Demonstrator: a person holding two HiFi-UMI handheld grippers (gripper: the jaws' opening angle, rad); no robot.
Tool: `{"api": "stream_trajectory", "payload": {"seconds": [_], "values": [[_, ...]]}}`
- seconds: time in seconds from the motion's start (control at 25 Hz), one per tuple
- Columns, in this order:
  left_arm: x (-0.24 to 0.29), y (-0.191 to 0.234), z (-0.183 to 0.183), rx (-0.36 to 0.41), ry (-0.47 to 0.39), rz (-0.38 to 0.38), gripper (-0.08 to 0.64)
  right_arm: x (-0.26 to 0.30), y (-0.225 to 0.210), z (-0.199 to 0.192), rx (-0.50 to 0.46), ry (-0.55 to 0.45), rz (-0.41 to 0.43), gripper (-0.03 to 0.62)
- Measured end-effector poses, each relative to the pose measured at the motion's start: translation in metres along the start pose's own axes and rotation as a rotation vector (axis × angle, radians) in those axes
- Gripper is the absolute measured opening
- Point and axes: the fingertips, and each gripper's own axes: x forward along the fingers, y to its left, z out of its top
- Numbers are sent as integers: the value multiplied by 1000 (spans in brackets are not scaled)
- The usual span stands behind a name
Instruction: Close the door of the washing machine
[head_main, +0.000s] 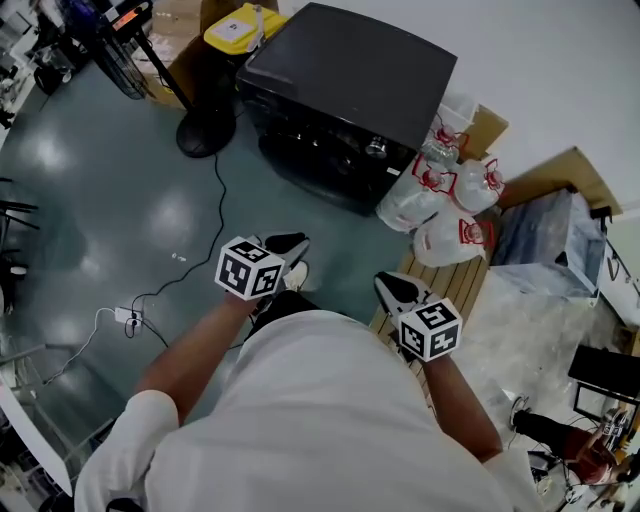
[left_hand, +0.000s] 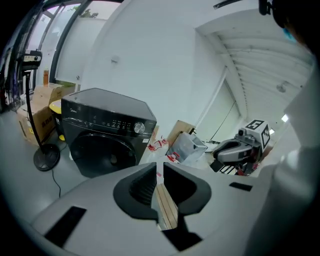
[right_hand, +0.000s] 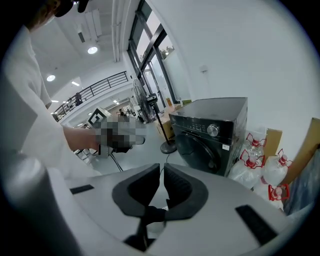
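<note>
The black front-loading washing machine (head_main: 350, 70) stands ahead of me by the white wall, also in the left gripper view (left_hand: 107, 135) and the right gripper view (right_hand: 212, 132). Its round dark door (left_hand: 107, 157) (right_hand: 200, 147) looks flush with the front. My left gripper (head_main: 285, 245) (left_hand: 160, 170) is held near my body, well short of the machine, shut with nothing between its jaws. My right gripper (head_main: 395, 290) (right_hand: 162, 172) hovers beside it, also shut and empty.
Several clear water jugs (head_main: 440, 200) with red handles lie right of the machine by a wooden pallet (head_main: 465, 285). A fan stand's round base (head_main: 205, 135) and its cable sit to the left, with a yellow-lidded bin (head_main: 240, 28) behind. A power strip (head_main: 128, 317) lies on the floor.
</note>
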Motion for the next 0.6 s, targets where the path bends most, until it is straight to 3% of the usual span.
{"api": "stream_trajectory", "payload": {"seconds": [0.6], "values": [[-12,-27,-26,-9,-10,11,54,-11,16,-9,-68,12,29,18]]}}
